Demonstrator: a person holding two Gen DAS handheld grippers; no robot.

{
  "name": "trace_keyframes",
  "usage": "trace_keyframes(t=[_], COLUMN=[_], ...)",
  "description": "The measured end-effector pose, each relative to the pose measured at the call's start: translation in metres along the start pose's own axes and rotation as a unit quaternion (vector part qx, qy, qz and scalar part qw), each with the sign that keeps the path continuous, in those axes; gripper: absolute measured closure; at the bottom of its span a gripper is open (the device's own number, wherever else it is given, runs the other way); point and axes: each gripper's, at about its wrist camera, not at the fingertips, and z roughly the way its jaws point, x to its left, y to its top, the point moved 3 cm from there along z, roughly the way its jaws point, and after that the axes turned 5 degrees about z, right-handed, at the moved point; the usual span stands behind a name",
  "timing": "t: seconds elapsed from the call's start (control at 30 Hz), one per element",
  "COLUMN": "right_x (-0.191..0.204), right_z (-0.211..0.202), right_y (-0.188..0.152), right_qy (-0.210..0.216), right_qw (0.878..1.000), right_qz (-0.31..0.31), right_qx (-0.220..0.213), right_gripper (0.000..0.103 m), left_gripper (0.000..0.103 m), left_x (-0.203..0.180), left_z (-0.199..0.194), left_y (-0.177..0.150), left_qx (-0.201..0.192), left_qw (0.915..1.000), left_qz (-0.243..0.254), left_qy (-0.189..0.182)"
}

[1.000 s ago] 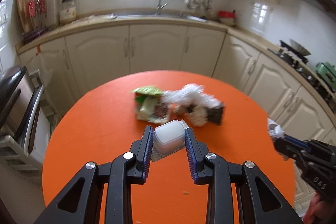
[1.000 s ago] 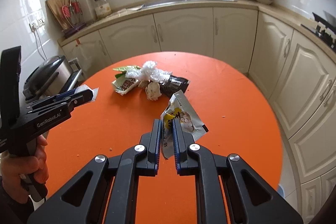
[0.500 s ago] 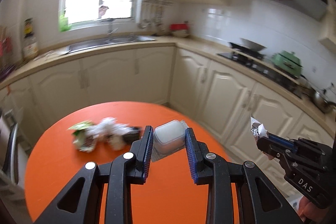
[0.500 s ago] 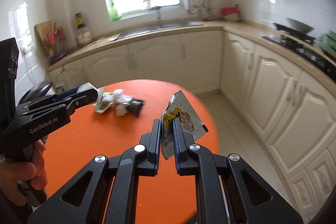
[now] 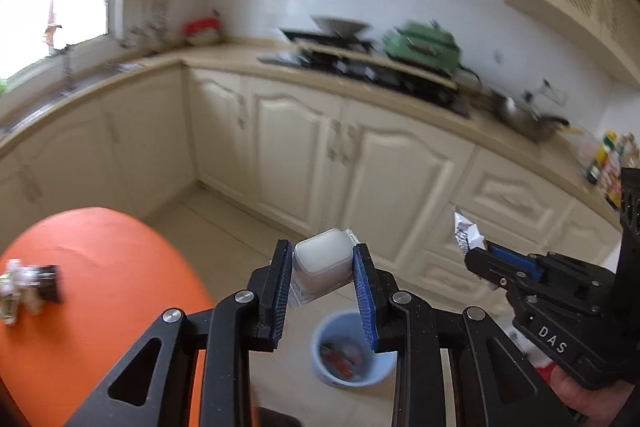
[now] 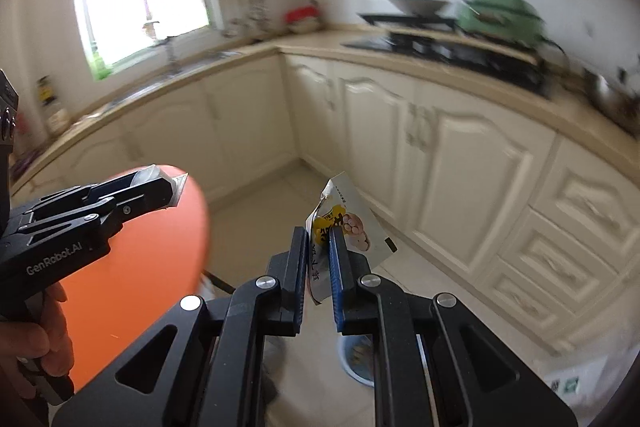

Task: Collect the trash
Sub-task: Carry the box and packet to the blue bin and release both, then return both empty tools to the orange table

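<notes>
My left gripper (image 5: 322, 263) is shut on a small white plastic container (image 5: 322, 261) and holds it in the air above a light blue trash bin (image 5: 350, 353) on the floor. My right gripper (image 6: 320, 251) is shut on a white and yellow snack wrapper (image 6: 346, 227); it also shows in the left wrist view (image 5: 466, 235), to the right of the container. The bin shows partly behind the right gripper's fingers (image 6: 360, 361). More trash (image 5: 28, 287) lies on the orange round table (image 5: 100, 291) at the left.
Cream kitchen cabinets (image 5: 360, 163) run along the wall ahead, with a stove (image 5: 360, 67) and a green pot (image 5: 422, 45) on the counter. The tiled floor (image 6: 256, 219) lies between table and cabinets. Both views are blurred.
Both grippers have swung right, away from the table, and now hang over the floor near the blue bin. Each keeps its item.
</notes>
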Motion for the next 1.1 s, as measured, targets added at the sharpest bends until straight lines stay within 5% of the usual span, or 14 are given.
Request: trace_keyframes(t=[0.3,0.63,0.7,0.73,0.83,0.97,1.1], right_x=[-0.088,-0.130,-0.136,-0.140,-0.155,-0.172,-0.176], right_z=[0.072,0.138,0.150,0.156,0.168,0.168,0.161], right_y=[-0.043,-0.073,-0.075,-0.077,-0.085,-0.094,-0.097], right_qy=[-0.021,-0.003,0.006,0.009,0.002,-0.018,-0.030], right_qw=[0.993,0.981,0.979,0.977,0.972,0.966,0.964], right_qz=[0.077,0.137,0.146,0.154,0.181,0.212,0.223], right_qx=[0.085,0.136,0.142,0.145,0.152,0.145,0.140], right_gripper=[0.093,0.089,0.089,0.089,0.069,0.010,0.000], left_gripper=[0.077,0.076,0.070,0.056,0.034,0.015,0.010], left_x=[-0.041,-0.037,-0.039,-0.038,-0.033,-0.022,-0.016], left_z=[0.122,0.258,0.288,0.306,0.335,0.337,0.328], left_y=[-0.018,0.016,0.020,0.028,0.029,0.026,0.028], left_qx=[0.124,0.204,0.218,0.224,0.239,0.239,0.232], left_qw=[0.9901,0.9758,0.9725,0.9715,0.9689,0.9697,0.9720], left_qz=[0.010,-0.005,-0.003,-0.003,-0.007,-0.025,-0.029], left_qy=[-0.065,-0.080,-0.081,-0.079,-0.064,-0.046,-0.018])
